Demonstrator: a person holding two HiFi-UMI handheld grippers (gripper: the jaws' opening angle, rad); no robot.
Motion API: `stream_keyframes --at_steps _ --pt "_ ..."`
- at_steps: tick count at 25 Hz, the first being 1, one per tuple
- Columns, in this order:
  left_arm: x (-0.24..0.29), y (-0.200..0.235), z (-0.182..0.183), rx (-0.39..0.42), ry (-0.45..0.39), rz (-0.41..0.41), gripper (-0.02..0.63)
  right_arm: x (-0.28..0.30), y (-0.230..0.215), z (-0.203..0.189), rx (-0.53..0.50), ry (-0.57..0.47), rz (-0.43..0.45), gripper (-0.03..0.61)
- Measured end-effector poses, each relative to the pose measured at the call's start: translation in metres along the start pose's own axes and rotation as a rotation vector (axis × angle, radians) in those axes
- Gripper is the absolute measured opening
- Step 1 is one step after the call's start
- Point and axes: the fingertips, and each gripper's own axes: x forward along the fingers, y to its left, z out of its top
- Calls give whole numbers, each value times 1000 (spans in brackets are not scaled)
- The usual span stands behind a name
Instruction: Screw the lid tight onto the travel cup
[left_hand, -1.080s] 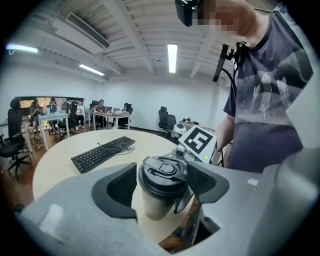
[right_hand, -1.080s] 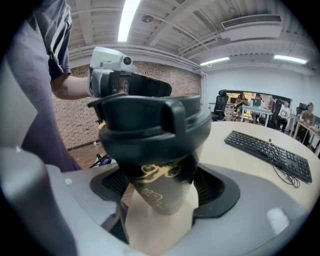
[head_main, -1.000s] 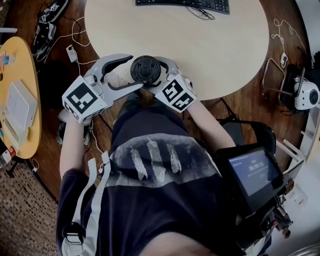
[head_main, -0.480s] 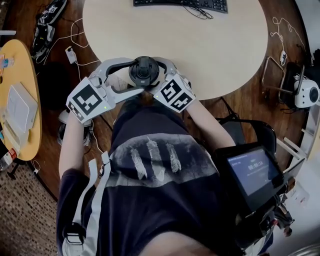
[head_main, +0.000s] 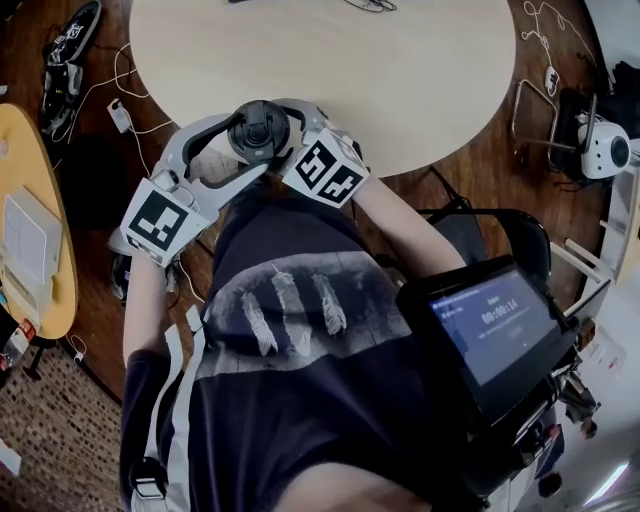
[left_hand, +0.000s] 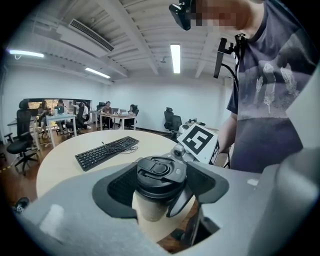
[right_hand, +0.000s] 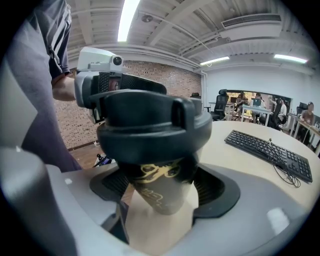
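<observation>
The travel cup has a black lid and is held upright over the near edge of the round table. My right gripper is shut on the cup's dark, gold-printed body, with the lid just above its pads. My left gripper reaches in from the left and rings the lid. Its jaws are closing, with the pads close beside the lid's rim and no press that I can see. The right gripper's marker cube shows behind the cup.
A keyboard lies at the table's far side. A small yellow side table stands at the left, with cables on the wooden floor. A tablet screen and a white camera are at the right.
My left gripper has swung in from the left and now surrounds the lid instead of standing beside it. The cup and both grippers sit slightly further left in the head view.
</observation>
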Motion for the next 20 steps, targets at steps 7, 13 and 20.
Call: stream_keyframes --at_steps 7,13,20 --pt "1 1 -4 -21 25 118 314 2 -1 2 -3 -15 2 396" --pt "-12 -5 9 75 35 -20 318 0 -3 -3 -2 -12 -3 394" --pt "1 2 -10 172 124 -58 318 7 0 -2 6 -7 11 396"
